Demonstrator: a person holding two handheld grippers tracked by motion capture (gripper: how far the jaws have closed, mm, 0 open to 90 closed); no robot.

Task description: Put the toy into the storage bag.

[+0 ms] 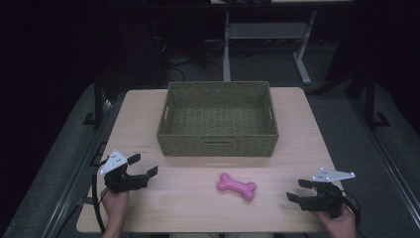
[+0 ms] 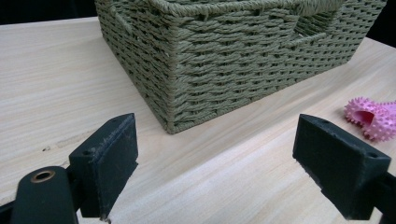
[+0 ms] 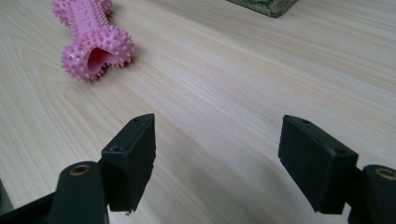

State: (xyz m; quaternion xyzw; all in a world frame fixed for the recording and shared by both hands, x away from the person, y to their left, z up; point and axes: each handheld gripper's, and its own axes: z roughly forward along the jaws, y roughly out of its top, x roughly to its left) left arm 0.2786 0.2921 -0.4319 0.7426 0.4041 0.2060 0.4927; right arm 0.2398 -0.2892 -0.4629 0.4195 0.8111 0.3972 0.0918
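left gripper (image 1: 142,165): jaws apart, nothing between, near bench (image 1: 188,208) left edge | woven basket (image 1: 218,144): mid-bench at back, nothing inside | pink spiky bone toy (image 1: 236,186): flat on bench before basket | right gripper (image 1: 298,190): jaws apart, nothing between

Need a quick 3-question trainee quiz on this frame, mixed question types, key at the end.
1. True or false: the pink spiky bone toy lies inside the woven basket.
2. Which gripper is nearer the toy in the high view? A) left gripper B) right gripper
3. Fill in: the jaws of both grippers stand ____, with nothing between them.

Key:
1. False. It lies on the wooden table, in front of the basket.
2. B.
3. open.
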